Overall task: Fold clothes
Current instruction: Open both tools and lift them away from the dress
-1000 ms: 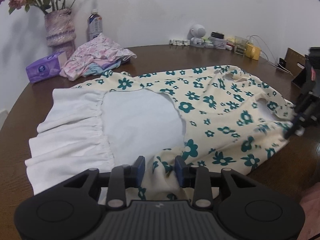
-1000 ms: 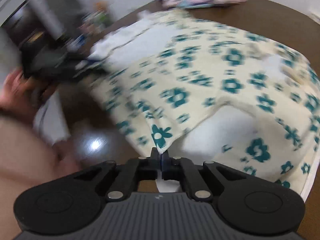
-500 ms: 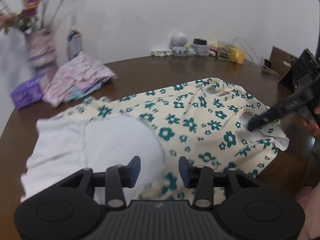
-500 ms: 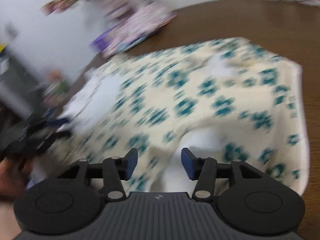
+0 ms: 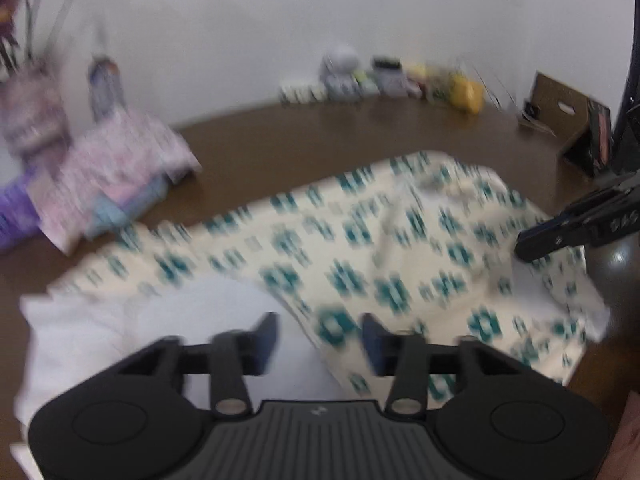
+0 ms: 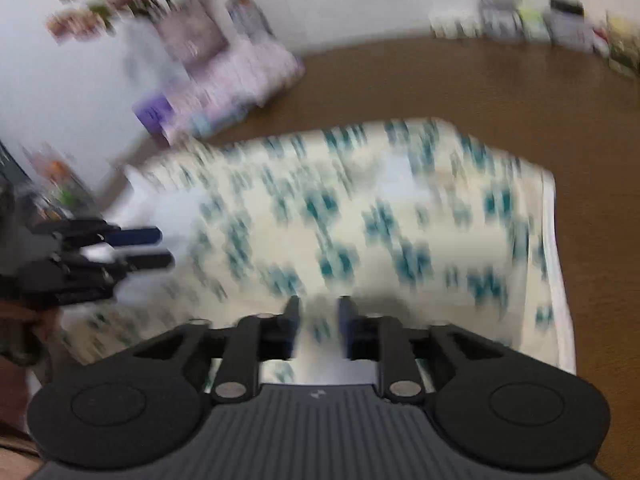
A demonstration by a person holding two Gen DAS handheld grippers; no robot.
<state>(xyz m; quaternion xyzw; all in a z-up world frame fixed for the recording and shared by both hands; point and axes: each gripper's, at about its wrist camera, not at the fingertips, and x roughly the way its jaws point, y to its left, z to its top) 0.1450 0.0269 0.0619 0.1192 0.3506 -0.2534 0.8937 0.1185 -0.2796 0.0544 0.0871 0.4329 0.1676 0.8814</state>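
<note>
dress: a cream floral dress (image 5: 360,248) with teal flowers lies spread flat on the brown desk (image 5: 320,136), its white lining (image 5: 168,328) showing at the near left in the left wrist view; both views are blurred
left hand-held gripper: the left hand-held gripper (image 5: 318,340) hovers over the near edge of the dress, where the lining meets the floral cloth; its jaws are opening and nothing is pinched between them; in the right wrist view it shows at the left edge (image 6: 156,248) with its two fingers apart
right hand-held gripper: the right hand-held gripper (image 6: 318,320) is released above the dress near its lower edge; its jaws are closing, with cloth seen below the gap but not pressed by the pads; in the left wrist view its black fingers (image 5: 560,232) reach in from the right over the right part of the dress
folded clothes: a pink and pale blue pile of folded clothes (image 5: 120,176) sits at the far left of the desk, well apart from the dress
tissue pack: a purple tissue pack (image 6: 154,114) lies just beside that pile
back of desk: a flower vase (image 6: 188,36), a bottle (image 5: 105,88) and blurred small items (image 5: 384,78) stand along the wall
</note>
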